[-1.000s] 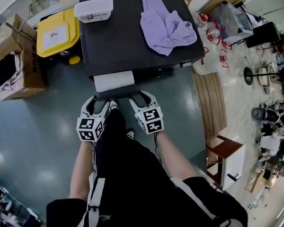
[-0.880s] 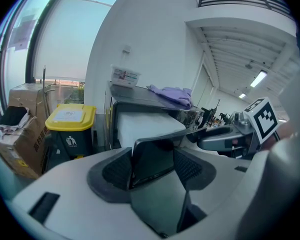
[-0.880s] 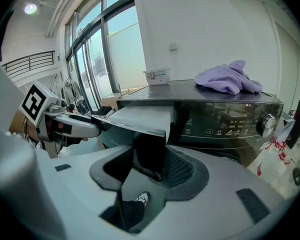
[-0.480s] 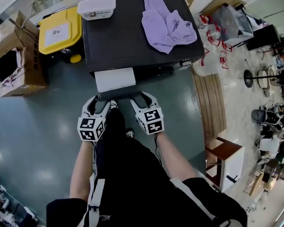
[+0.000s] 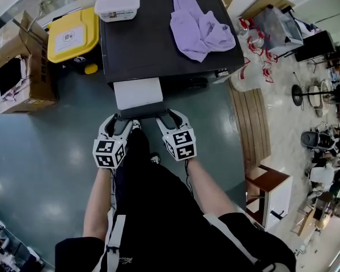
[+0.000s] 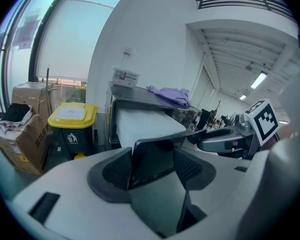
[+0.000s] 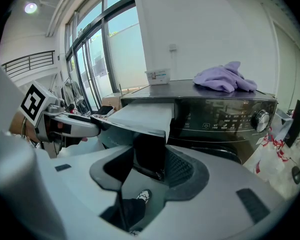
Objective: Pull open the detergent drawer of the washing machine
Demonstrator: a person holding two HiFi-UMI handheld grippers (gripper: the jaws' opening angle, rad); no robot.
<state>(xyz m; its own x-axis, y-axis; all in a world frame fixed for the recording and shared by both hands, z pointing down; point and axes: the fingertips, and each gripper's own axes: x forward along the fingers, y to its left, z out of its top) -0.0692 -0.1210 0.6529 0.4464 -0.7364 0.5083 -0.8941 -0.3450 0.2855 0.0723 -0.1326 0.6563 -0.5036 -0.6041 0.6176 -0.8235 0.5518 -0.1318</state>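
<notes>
Detergent drawer (image 5: 137, 93) has slid farther out, left claw (image 5: 120, 119) and right claw (image 5: 170, 116) clamping its front edge.

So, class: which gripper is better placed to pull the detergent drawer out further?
Neither clearly: left gripper and right gripper each clamp one end of the drawer front, so pulling together probably keeps it straight.
</notes>
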